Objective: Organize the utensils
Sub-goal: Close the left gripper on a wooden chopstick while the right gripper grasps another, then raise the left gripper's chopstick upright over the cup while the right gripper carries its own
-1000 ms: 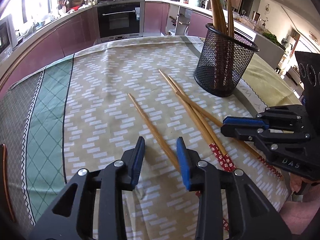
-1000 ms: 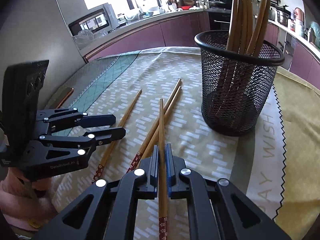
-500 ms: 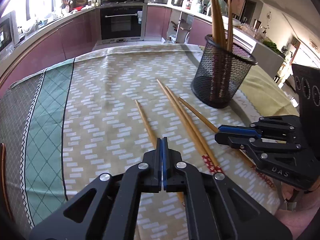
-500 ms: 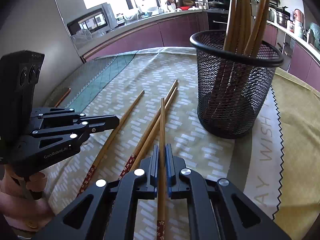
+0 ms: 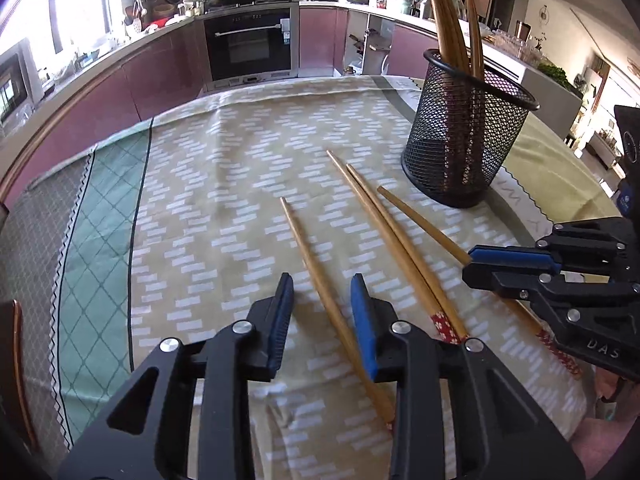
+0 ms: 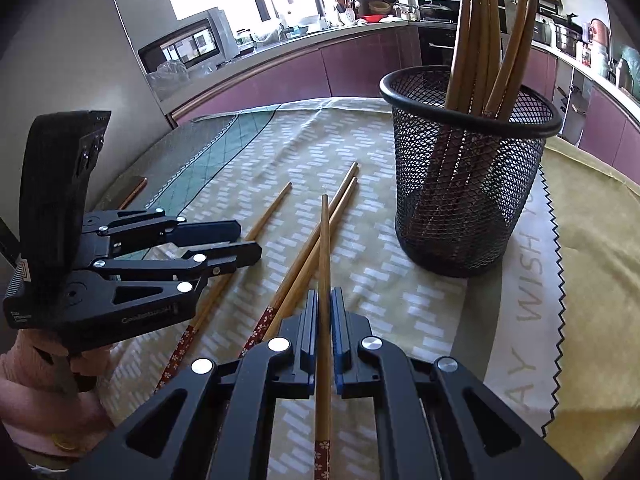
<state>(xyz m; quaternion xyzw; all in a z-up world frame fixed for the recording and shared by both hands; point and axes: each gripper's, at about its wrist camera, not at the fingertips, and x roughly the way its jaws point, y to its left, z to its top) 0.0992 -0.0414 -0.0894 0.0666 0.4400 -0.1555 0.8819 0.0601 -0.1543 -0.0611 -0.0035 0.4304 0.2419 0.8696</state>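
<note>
In your left wrist view, the tablecloth (image 5: pixel 240 168) fills the frame, its green band down the left side. At the bottom centre your left gripper (image 5: pixel 322 312) has its jaws opening, and a lone chopstick (image 5: pixel 316 272) runs between them on the cloth, touched by neither pad. Just right of it a pair of chopsticks (image 5: pixel 384 232) lies side by side, tips toward the upper middle of the frame, red patterned ends at the lower right. Further right a fourth chopstick (image 5: pixel 424 222) slants under your right gripper (image 5: pixel 472 264), which comes in from the right edge clamped on it. In the upper right the mesh cup (image 5: pixel 460 148) stands upright on the cloth with several chopsticks upright inside, well apart from those lying flat. In your right wrist view, your left gripper (image 6: pixel 248 240) sits at the left of the frame above the lone chopstick (image 6: pixel 268 212), jaws apart, with your hand (image 6: pixel 80 364) below it at the lower left. At the bottom centre your right gripper (image 6: pixel 325 300) is closed on its chopstick (image 6: pixel 325 248), which points straight up the frame and crosses over the pair (image 6: pixel 324 220). The cup (image 6: pixel 464 184) stands at the right.
</note>
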